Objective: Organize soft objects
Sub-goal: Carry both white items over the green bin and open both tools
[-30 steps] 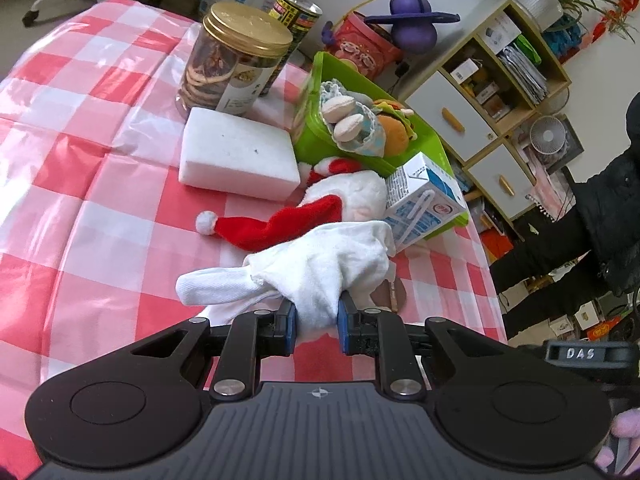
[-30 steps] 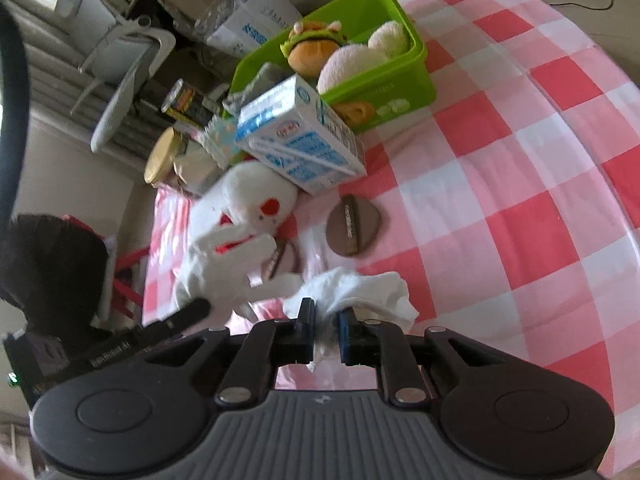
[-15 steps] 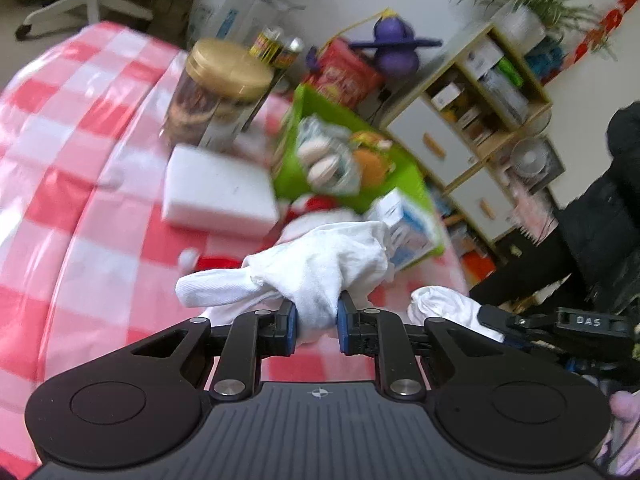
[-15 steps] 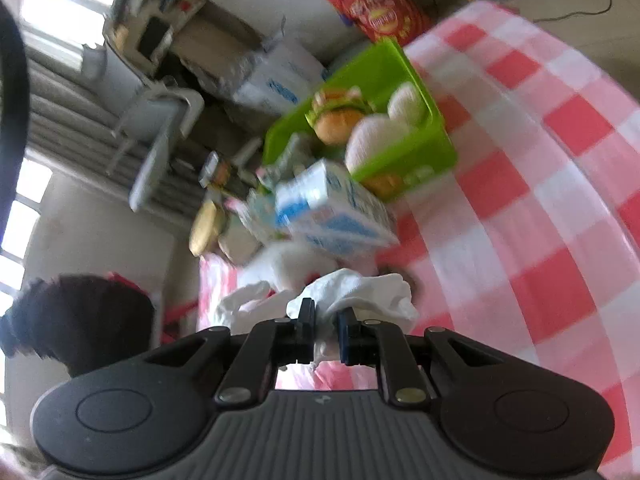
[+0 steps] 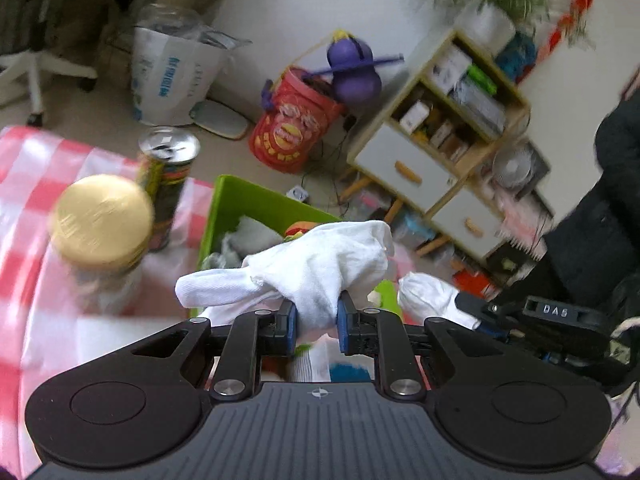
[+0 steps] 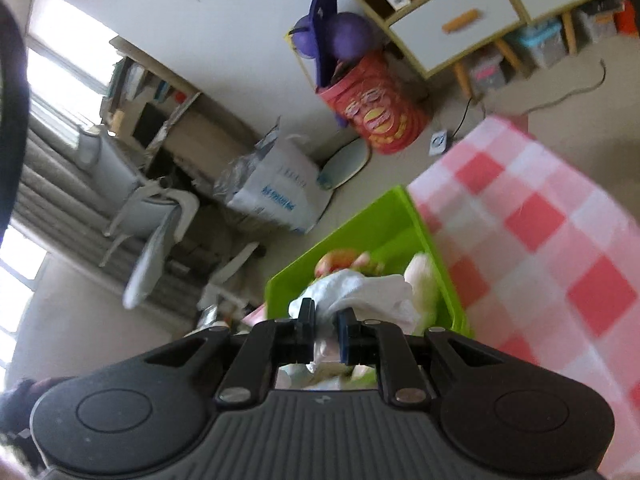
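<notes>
My left gripper (image 5: 317, 314) is shut on a white glove (image 5: 320, 264) and holds it in the air over the near end of the green bin (image 5: 256, 204). My right gripper (image 6: 325, 325) is shut on a second white cloth glove (image 6: 360, 300), also lifted over the green bin (image 6: 380, 224). The right gripper and its glove (image 5: 430, 296) show at the right of the left wrist view. Soft toys, one of them a burger plush (image 6: 344, 262), lie in the bin. Both views are motion blurred.
A gold-lidded jar (image 5: 100, 220) and a tall can (image 5: 166, 184) stand left of the bin on the red-checked tablecloth (image 6: 540, 240). Beyond the table are a red tub (image 5: 292, 132), a white bag (image 5: 172, 76) and a wooden cabinet (image 5: 432, 140).
Both grippers have lifted their white gloves off the table and carried them forward over the green bin. The Santa toy, white block and milk carton have dropped out of view.
</notes>
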`<action>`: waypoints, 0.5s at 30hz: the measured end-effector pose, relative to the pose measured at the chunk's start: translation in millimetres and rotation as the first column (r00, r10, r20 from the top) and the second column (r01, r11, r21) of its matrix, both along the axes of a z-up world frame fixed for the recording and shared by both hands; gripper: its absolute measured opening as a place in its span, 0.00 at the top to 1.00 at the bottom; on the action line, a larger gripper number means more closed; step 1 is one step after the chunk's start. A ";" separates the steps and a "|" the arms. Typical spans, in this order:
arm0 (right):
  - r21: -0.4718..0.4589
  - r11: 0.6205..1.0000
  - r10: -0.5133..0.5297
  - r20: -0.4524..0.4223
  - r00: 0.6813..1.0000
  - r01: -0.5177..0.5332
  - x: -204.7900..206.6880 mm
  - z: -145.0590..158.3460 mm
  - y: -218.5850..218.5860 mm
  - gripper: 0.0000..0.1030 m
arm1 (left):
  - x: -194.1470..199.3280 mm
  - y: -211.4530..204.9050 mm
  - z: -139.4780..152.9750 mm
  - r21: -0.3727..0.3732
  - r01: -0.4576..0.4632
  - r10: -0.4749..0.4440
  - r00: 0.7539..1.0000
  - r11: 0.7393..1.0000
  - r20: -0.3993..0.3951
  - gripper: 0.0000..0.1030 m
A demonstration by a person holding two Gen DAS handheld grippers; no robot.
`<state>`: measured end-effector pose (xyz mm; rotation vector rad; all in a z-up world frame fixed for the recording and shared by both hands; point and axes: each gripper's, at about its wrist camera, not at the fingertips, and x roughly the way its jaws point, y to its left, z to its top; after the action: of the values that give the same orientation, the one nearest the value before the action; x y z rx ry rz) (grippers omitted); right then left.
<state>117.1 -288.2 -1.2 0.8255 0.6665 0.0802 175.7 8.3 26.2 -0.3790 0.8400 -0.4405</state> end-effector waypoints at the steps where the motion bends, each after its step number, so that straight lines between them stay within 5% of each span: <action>1: -0.020 1.000 -0.005 -0.003 1.000 0.005 6.5 -2.7 1.0 1.00 | 11.3 -8.6 -4.4 0.022 0.020 -0.020 1.000 1.000 -0.012 0.83; 8: -0.165 0.986 0.016 -0.054 0.998 -0.025 54.2 -26.7 16.4 1.00 | 72.6 -58.8 -54.1 0.162 0.130 -0.108 0.985 0.978 -0.135 0.83; 15: -0.264 0.962 0.060 -0.059 0.996 -0.074 76.2 -42.1 28.2 1.00 | 95.6 -86.1 -75.0 0.262 0.201 -0.169 0.976 0.944 -0.138 0.83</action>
<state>193.3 -260.0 -43.3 0.5472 0.7354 0.0300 271.3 -77.8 -48.8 -0.0672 1.0387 -0.4721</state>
